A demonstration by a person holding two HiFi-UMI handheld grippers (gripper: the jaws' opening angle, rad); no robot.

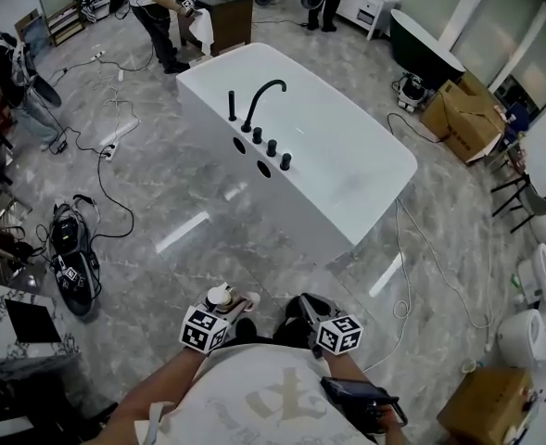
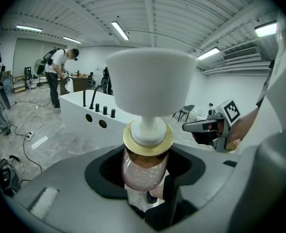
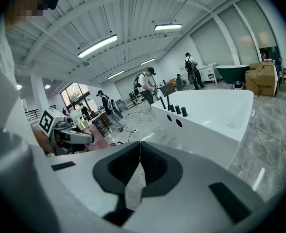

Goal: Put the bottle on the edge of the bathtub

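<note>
Cables cross the grey marble floor (image 1: 161, 179) under strip lights (image 3: 97, 46).

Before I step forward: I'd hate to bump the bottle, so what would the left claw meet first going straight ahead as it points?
Likely the bathtub, its white side wall, with only floor before it. The bottle clamped in the left claw hides the exact line, so depth is uncertain.

The right hand-held gripper (image 3: 140, 147), jaws together and empty, faces the white bathtub (image 3: 215, 113).
</note>
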